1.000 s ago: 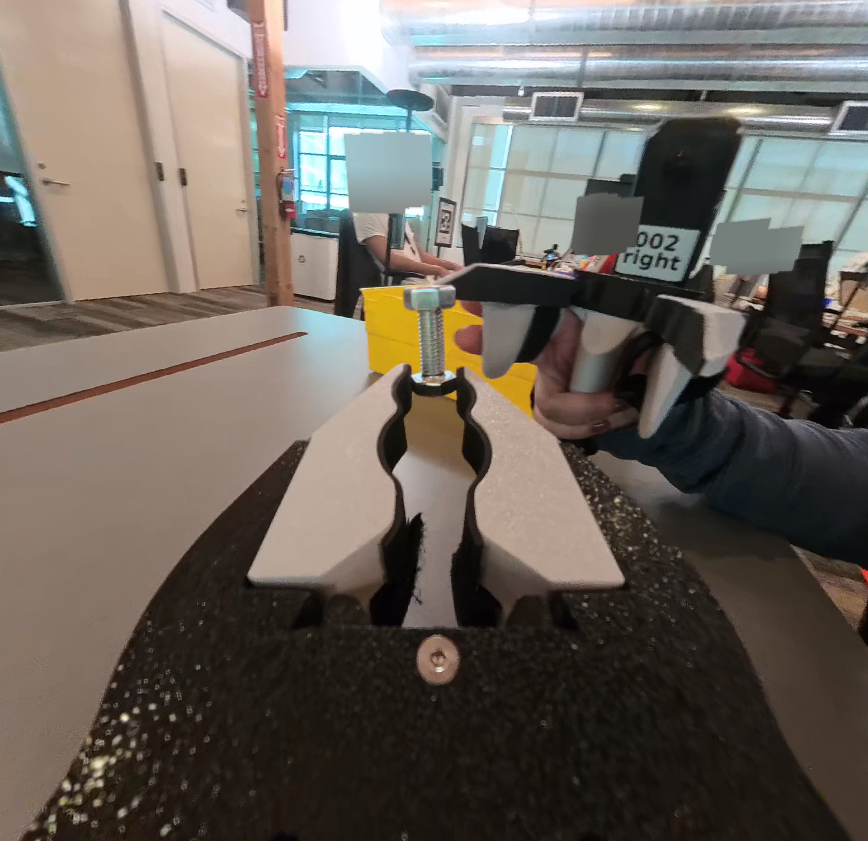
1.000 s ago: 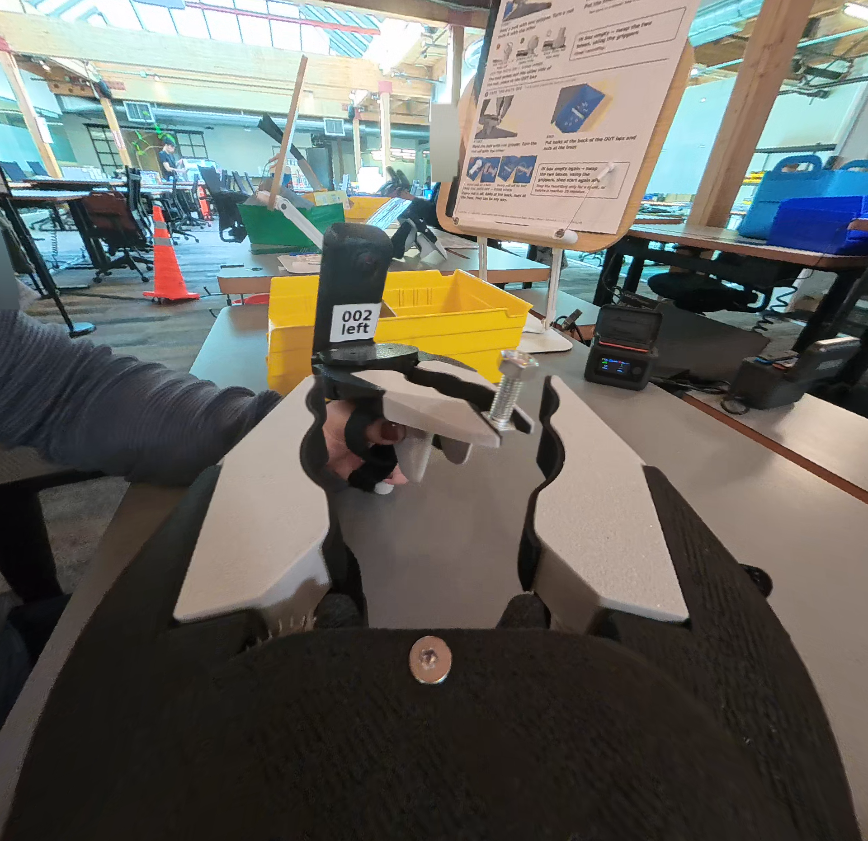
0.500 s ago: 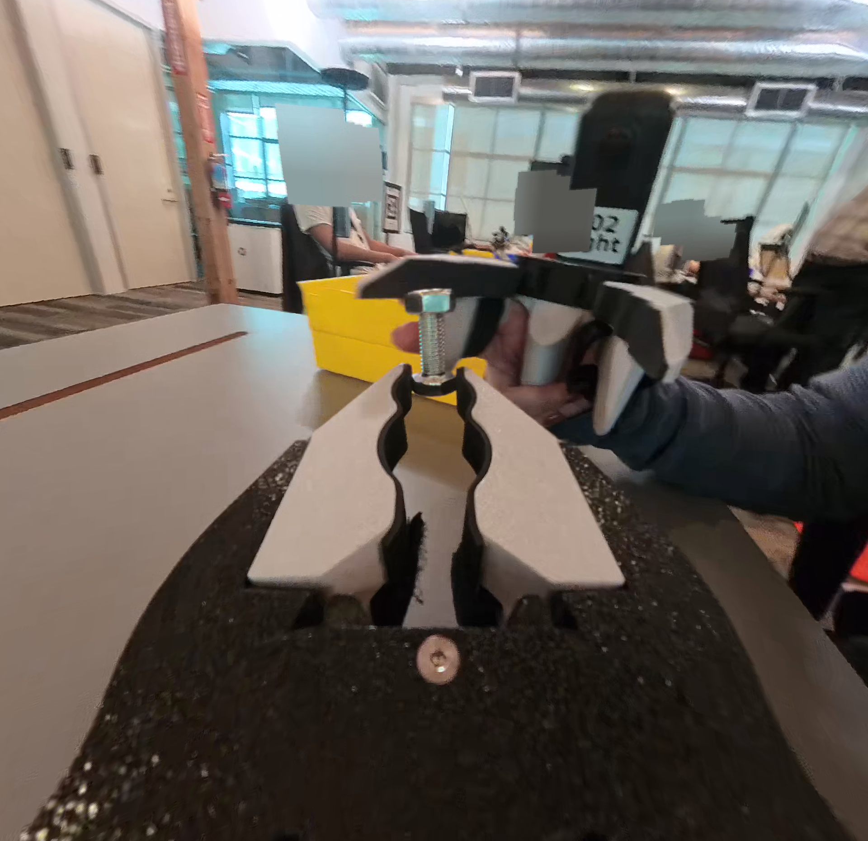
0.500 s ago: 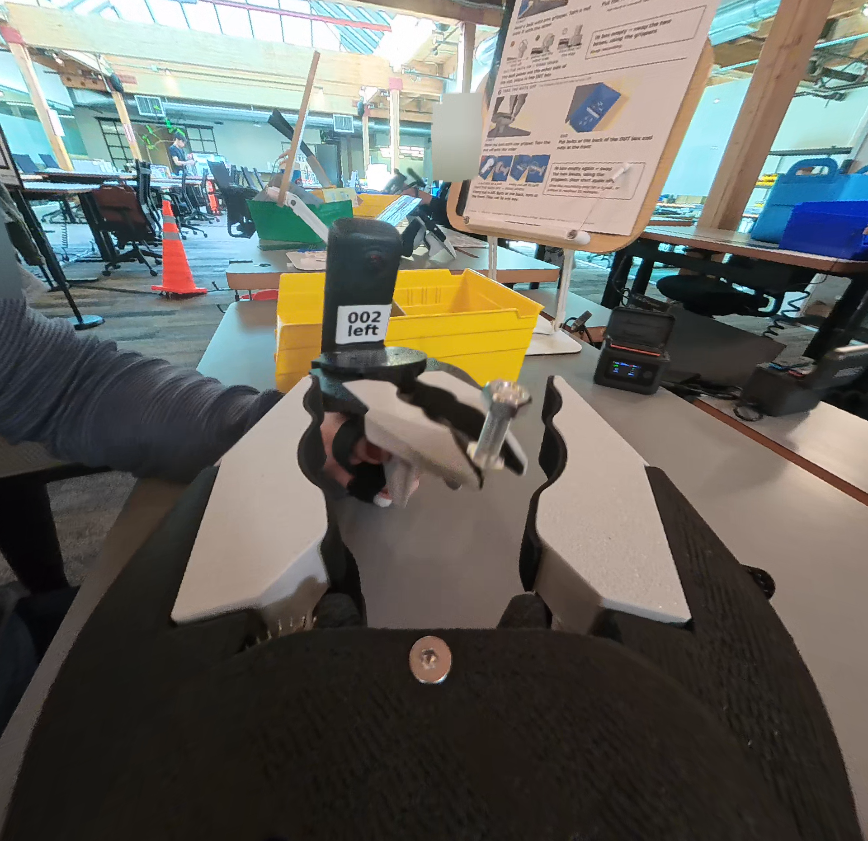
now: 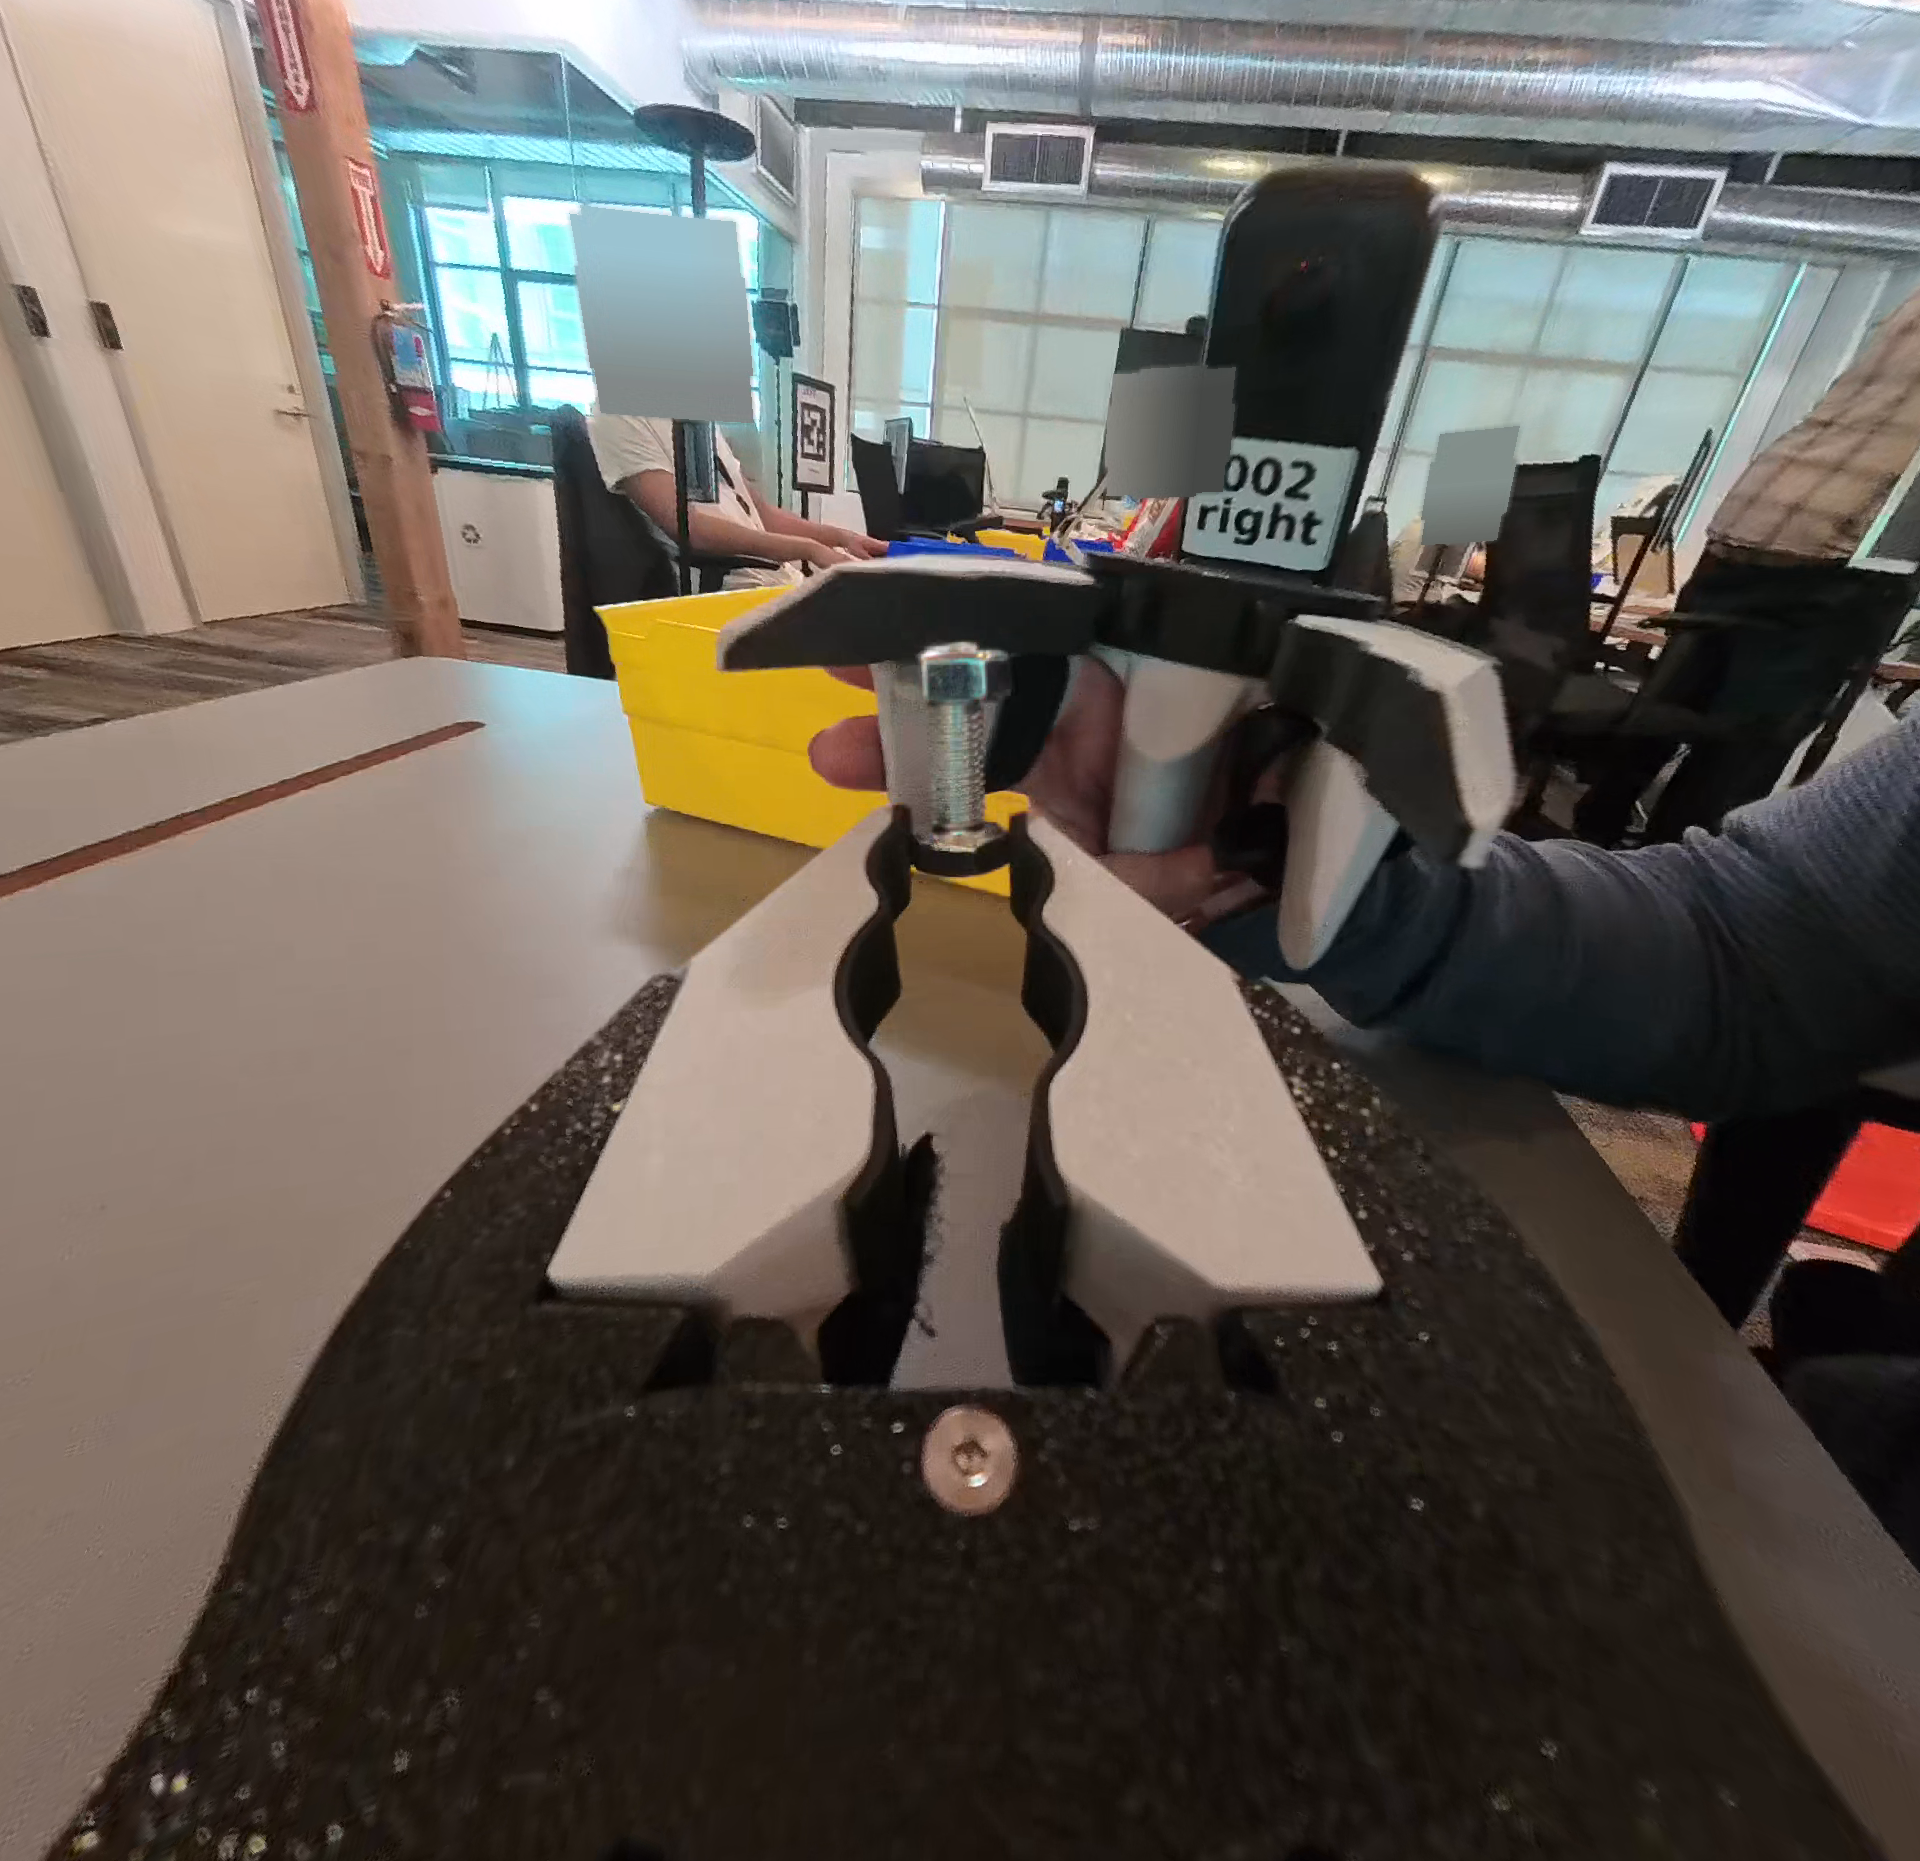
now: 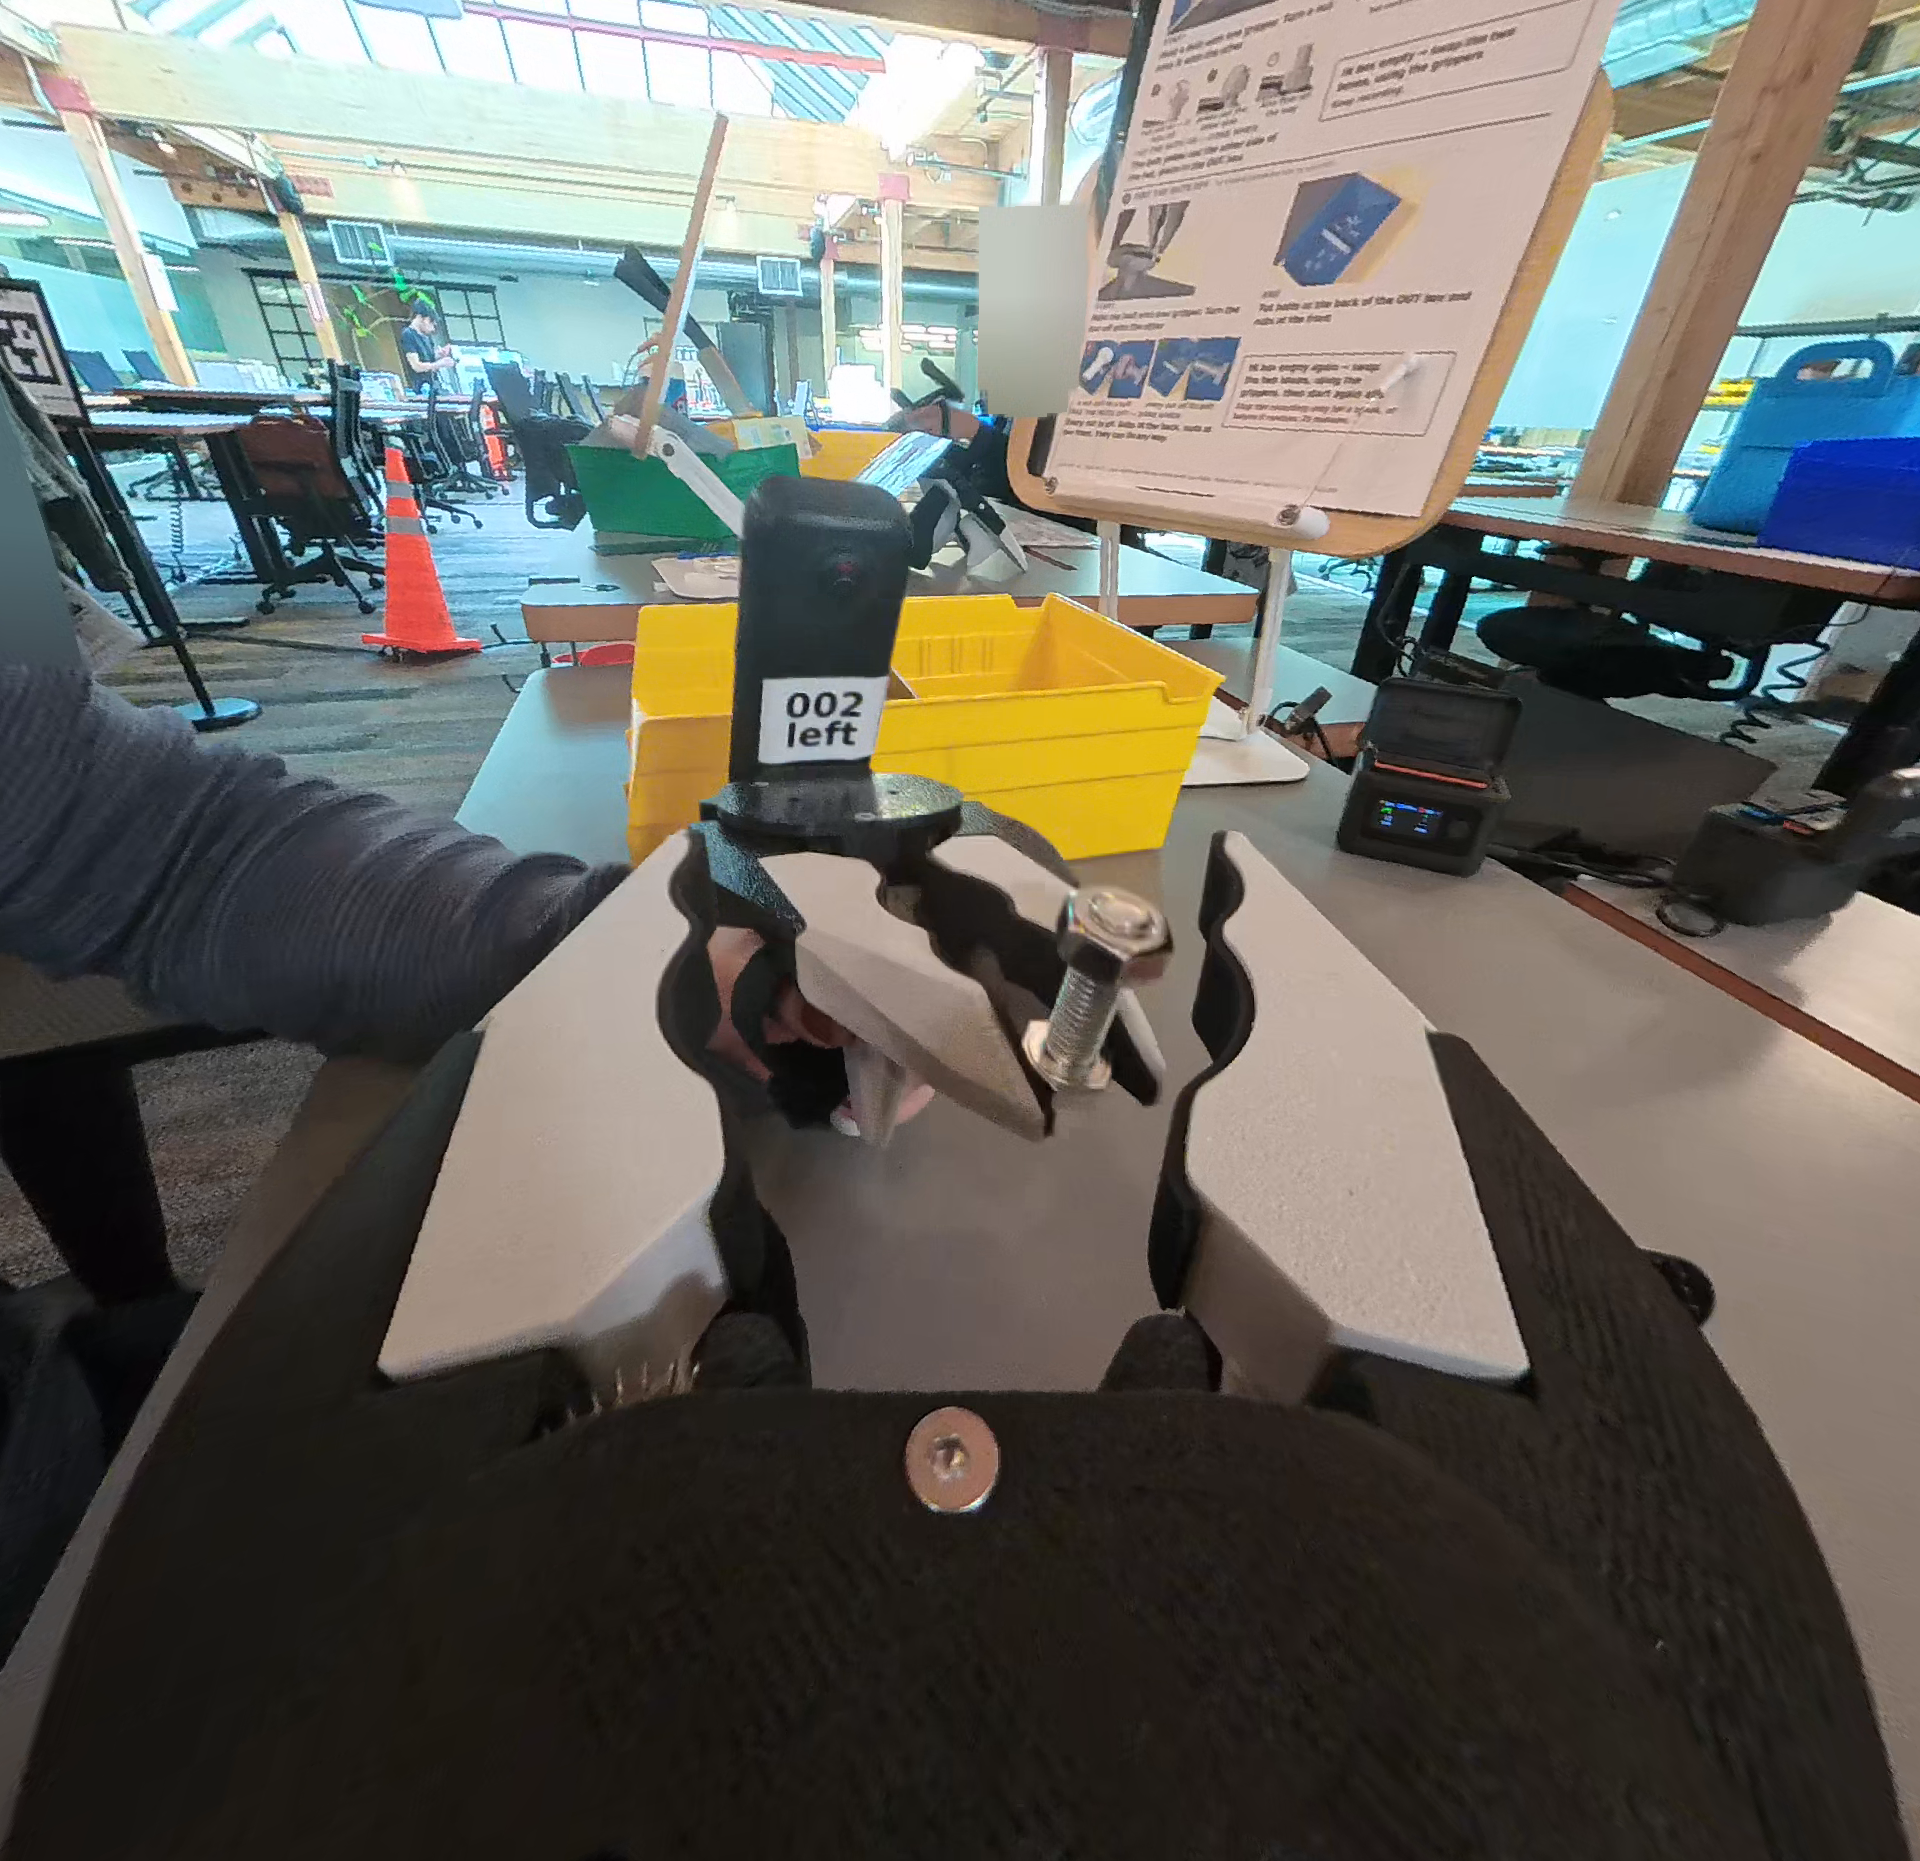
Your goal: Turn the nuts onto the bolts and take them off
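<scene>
My left gripper (image 5: 961, 835) is shut on a nut (image 5: 961, 861) at its fingertips. A silver bolt (image 5: 961, 741) stands upright out of the nut, head on top. My right gripper (image 5: 1101, 731) is open just beyond it, one finger (image 5: 914, 606) lying over the bolt head. In the right wrist view my right gripper (image 6: 951, 876) is open wide. The left gripper (image 6: 1070, 1084) reaches in between its fingers with the tilted bolt (image 6: 1086, 990) and nut (image 6: 1060, 1055). The bolt is nearer the right finger (image 6: 1320, 1084) and apart from both.
A yellow bin (image 6: 1039, 751) stands on the grey table (image 5: 260, 980) behind the grippers. An instruction board (image 6: 1299, 253) on a white stand and a black device (image 6: 1423, 793) with cables sit at the right. A person sits at a desk beyond the table. Left tips to right tips: about 5 cm.
The right gripper has come closer, and its upper finger has slid left over the bolt head. In the right wrist view the bolt now sits lower and more tilted between the open fingers.
</scene>
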Tool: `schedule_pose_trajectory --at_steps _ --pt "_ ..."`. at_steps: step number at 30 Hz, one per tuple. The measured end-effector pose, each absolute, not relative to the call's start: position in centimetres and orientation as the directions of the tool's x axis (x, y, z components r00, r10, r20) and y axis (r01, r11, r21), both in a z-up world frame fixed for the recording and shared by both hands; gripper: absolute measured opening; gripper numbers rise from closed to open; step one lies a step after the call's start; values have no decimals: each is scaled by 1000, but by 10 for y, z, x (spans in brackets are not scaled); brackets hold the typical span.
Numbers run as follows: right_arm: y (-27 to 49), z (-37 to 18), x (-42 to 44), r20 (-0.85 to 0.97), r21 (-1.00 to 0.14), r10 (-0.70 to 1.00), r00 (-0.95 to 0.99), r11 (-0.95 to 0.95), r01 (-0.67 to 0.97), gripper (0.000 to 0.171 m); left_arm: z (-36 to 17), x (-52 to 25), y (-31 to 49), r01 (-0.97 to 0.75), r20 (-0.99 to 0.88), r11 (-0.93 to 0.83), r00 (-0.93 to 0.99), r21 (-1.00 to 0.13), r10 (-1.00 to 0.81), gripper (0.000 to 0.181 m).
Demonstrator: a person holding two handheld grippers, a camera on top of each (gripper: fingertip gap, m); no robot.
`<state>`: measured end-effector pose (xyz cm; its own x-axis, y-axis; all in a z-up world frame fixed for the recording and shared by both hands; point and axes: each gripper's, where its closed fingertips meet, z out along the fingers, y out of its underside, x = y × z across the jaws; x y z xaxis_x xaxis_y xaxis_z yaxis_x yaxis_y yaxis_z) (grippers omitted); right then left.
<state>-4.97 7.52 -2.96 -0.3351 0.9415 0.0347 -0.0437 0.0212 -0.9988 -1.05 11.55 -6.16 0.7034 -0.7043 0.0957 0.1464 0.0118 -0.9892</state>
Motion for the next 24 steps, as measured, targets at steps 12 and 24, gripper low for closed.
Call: schedule_pose_trajectory --at_steps 12,24 --pt "76 -30 -50 34 -999 941 -337 21 -43 94 -59 -12 113 129 81 15 704 -991 -706 17" --pt "76 -34 -50 35 -999 940 -338 28 -25 97 -52 -29 114 168 107 26 731 -985 -674 17"
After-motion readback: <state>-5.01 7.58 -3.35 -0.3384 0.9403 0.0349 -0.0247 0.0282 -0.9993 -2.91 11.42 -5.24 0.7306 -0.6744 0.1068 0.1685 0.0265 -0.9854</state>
